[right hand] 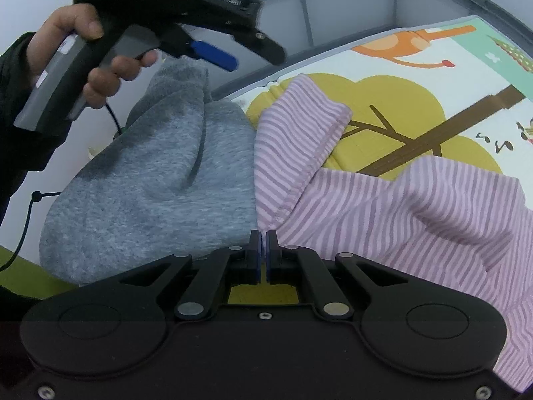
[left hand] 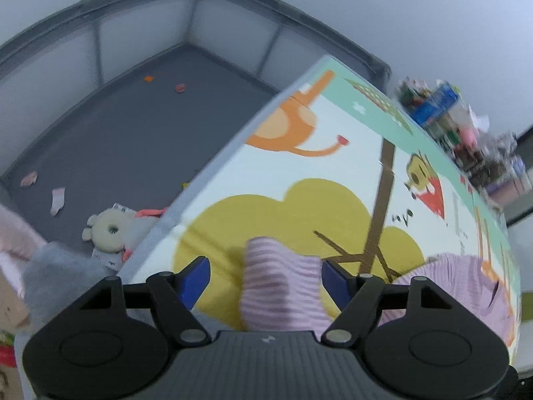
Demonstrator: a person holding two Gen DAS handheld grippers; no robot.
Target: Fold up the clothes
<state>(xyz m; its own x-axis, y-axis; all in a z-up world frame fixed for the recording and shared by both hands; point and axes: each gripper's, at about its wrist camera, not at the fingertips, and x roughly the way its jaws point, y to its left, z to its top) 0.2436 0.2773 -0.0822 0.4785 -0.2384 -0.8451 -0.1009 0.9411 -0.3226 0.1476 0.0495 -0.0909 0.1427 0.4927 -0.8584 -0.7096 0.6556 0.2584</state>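
A grey playpen (left hand: pixel 140 106) with mesh walls fills the background of the left wrist view, a few small scraps and a pale stuffed toy (left hand: pixel 111 230) on its dark floor. In front of it we see a raised surface covered by a cartoon play mat (left hand: pixel 333 173), printed with an orange animal, a mustard-yellow tree and a brown trunk. A blurred clutter of colourful items (left hand: pixel 459 133) sits beyond the mat's far edge.

On the mat lies the pink striped garment (right hand: pixel 416 200), rumpled, one sleeve or leg (right hand: pixel 299 123) stretched toward the mat's near edge. Just beside it, touching along its left side in the right wrist view, is a grey fleece garment (right hand: pixel 156 183), bunched up.

Our left gripper (left hand: pixel 265 278) has its blue pads standing wide apart. A fold of the striped fabric rises between them, nearer the right pad; we see neither pad pressing on it. In the right wrist view the same gripper (right hand: pixel 213 55) hangs above the grey fleece, held by the left hand (right hand: pixel 96 53) in a dark sleeve.

Our right gripper (right hand: pixel 264 253) has its pads drawn together, with only a thin slit between them. Its tips sit at the seam where the striped and grey garments meet; we cannot tell whether any cloth is pinched
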